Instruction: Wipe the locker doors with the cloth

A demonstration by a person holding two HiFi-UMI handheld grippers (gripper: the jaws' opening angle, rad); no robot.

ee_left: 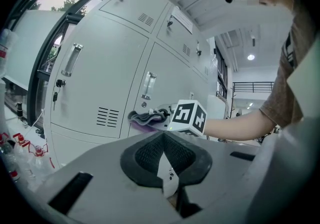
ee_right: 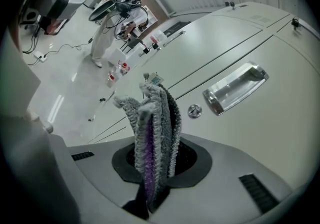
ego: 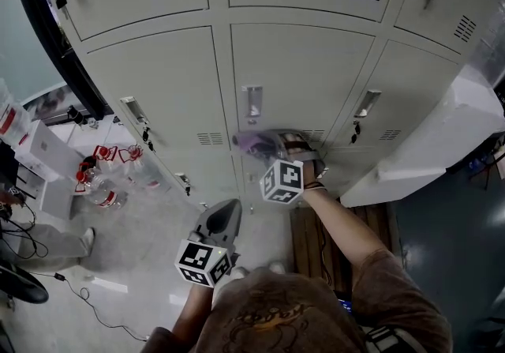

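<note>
While gripping the cloth (ee_right: 152,128) in the right claw (ego: 276,148), faces the middle locker door (ego: 308,59) just below its handle (ego: 252,103) — door dead ahead; holds left claw (ego: 228,209) closed, empty, farther back.

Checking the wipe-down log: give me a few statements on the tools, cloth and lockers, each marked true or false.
1. The right tool grips the cloth. True.
2. The cloth is at a top-row door. False: it is low on the centre door, under its handle.
3. The left tool grips the cloth too. False: it is shut, apart from the cloth.
4. Bottles stand on the floor at the left. True.
</note>
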